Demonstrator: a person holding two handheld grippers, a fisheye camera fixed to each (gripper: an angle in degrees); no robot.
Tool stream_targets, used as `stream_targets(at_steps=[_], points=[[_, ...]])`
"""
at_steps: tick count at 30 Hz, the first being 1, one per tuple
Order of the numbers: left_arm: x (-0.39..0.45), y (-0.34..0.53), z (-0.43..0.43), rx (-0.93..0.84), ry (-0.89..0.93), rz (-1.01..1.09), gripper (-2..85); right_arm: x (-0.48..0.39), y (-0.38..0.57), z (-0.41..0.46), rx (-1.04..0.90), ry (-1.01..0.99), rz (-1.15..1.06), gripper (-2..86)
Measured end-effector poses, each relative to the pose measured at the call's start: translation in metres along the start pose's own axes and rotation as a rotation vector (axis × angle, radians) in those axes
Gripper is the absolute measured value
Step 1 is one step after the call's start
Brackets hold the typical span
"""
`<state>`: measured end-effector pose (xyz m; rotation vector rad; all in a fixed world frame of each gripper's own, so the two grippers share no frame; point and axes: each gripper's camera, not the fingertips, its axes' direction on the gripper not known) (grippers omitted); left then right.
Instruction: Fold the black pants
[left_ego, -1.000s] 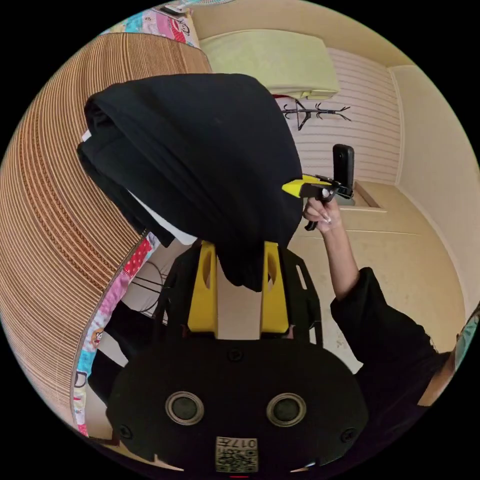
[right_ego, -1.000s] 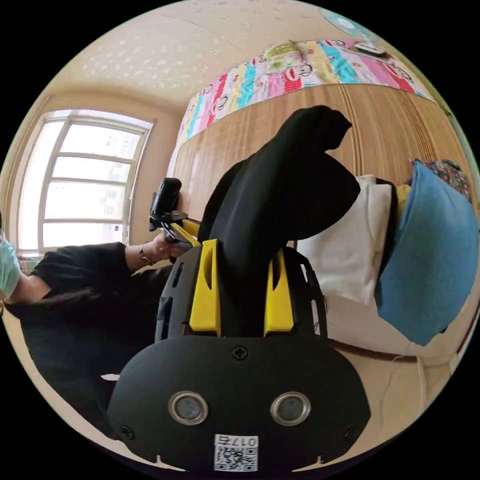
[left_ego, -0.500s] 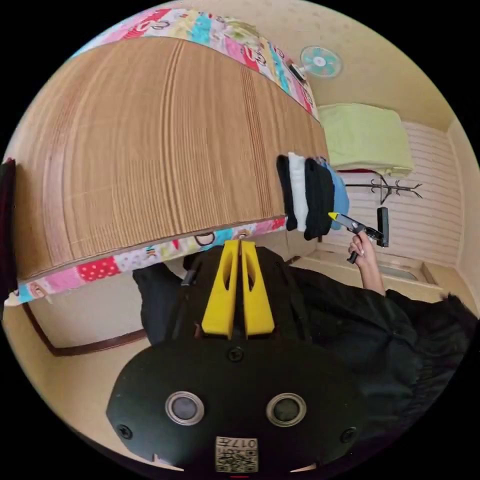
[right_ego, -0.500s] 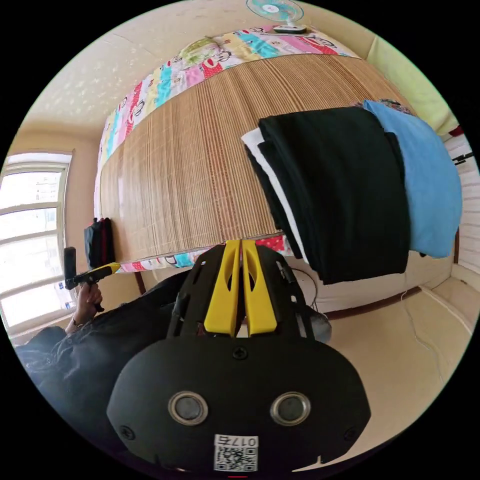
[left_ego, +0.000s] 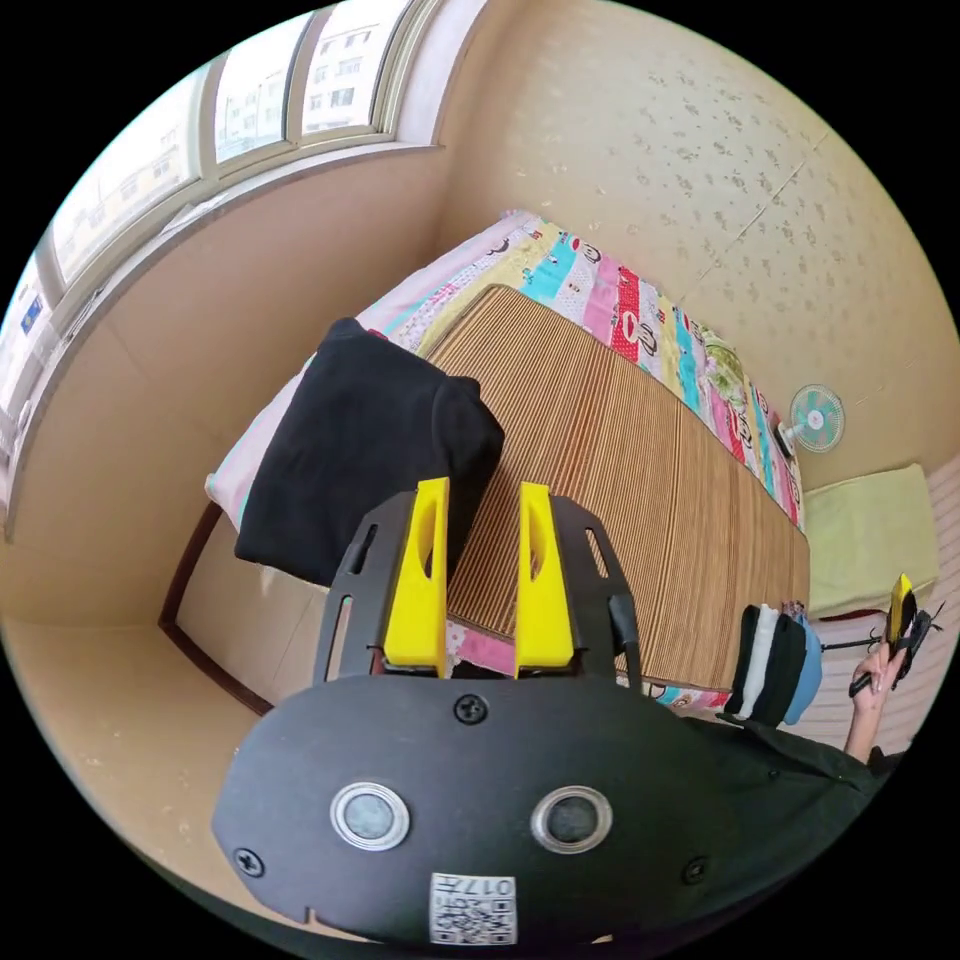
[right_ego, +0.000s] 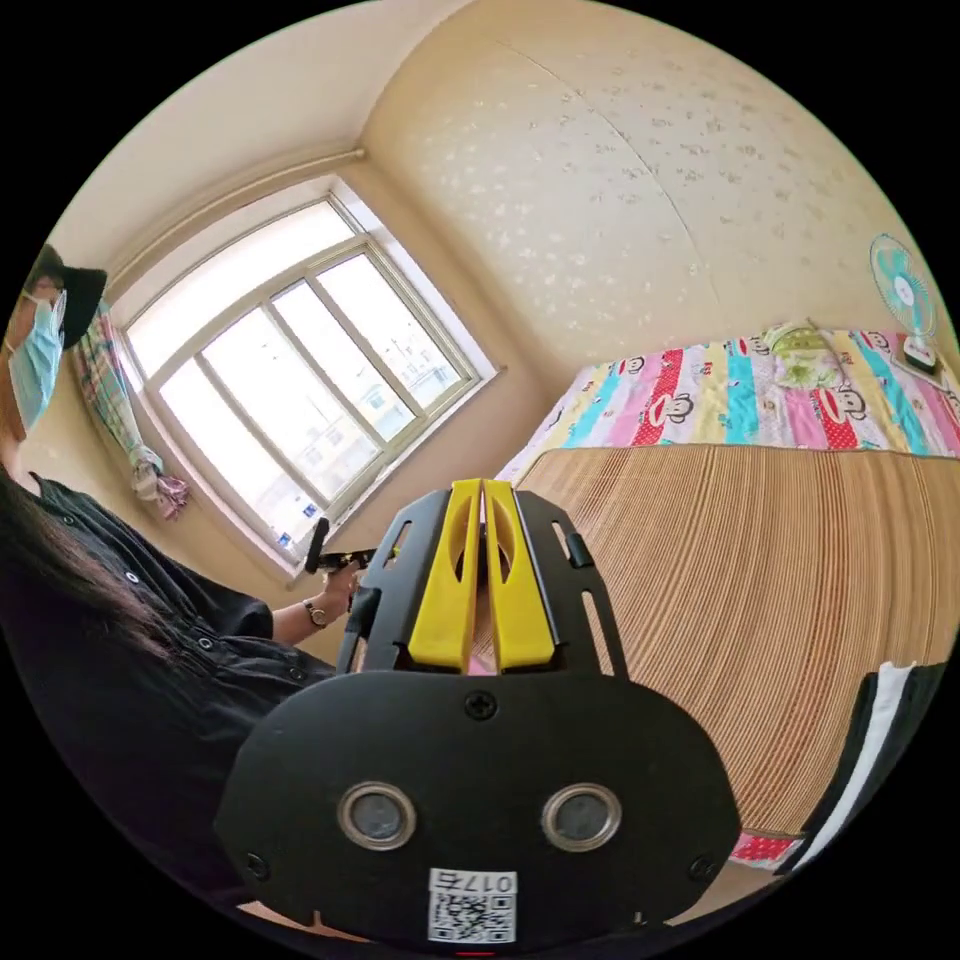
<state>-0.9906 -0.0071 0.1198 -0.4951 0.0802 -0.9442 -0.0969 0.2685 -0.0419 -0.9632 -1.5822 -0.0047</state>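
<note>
Judging from the slump, black pants (left_ego: 360, 460) were taken as soft and limp; an edge grab was advised. Pile was seen just beyond left claw (left_ego: 480, 585), jaws apart, empty. Right claw (right_ego: 482, 580) was closed, empty.

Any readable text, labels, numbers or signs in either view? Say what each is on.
Nothing reads reliably.
On the left gripper body, a code sticker: square pattern plus a short line of characters, too small.
On the right gripper body, a matching sticker: same, too small.
On the patchwork sheet: cartoon prints, no legible words.
On the fan hub: a mark, too blurred.
</note>
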Motion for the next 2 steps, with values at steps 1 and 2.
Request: stream_targets(at_steps=[1,2], points=[[-0.0035,-0.0049,0.0029,-0.010,0.011,-0.003,10.7,-0.0016,0.0006,0.0035,0.010,-0.031,0.013,0.4],[-0.0071,-0.0142,0.0069,-0.017,0.027,0.002,11.1,-0.0082,0.0043,0.0072,0.050,-0.065,0.027,0.4]])
